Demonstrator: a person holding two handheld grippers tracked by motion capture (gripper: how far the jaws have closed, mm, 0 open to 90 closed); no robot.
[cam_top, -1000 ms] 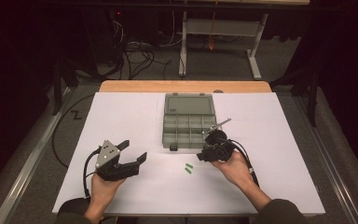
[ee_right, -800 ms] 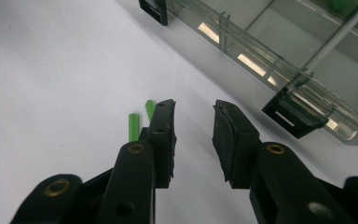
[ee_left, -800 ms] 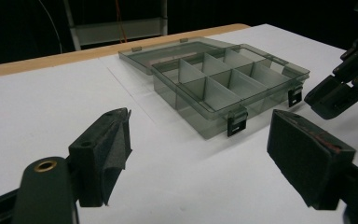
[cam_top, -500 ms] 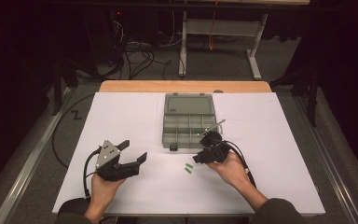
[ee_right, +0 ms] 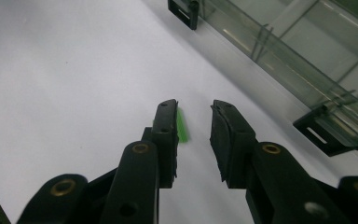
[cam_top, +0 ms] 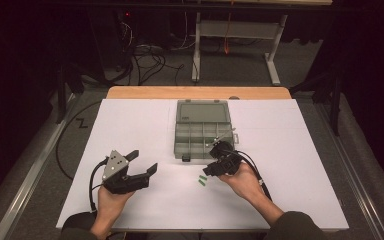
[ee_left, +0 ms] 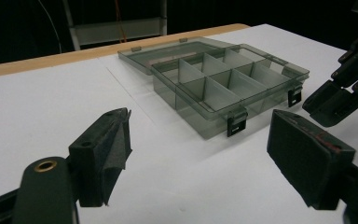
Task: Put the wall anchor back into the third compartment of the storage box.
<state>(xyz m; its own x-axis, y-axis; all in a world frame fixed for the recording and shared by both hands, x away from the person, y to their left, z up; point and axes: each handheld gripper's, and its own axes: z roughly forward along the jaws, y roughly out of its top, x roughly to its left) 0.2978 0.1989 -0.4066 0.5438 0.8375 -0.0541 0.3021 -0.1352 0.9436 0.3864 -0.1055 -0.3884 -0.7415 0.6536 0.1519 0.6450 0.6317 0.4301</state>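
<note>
I am holding my right gripper (ee_right: pixel 193 121) low over the white table (cam_top: pixel 300 190), jaws apart and empty, one green piece (ee_right: pixel 182 125) lying flat just beside its left jaw. In the high view two green pieces (cam_top: pixel 202 180) are lying near the gripper, just near of the open compartment box (cam_top: pixel 201 131).

Risk: the jaws are straddling nothing yet; closing now could nudge the thin piece aside or pinch bare table.

My left gripper (ee_left: pixel 200 154) is idling wide open, well left. The box's front latches (ee_right: pixel 324 133) are sitting close on the right.
</note>
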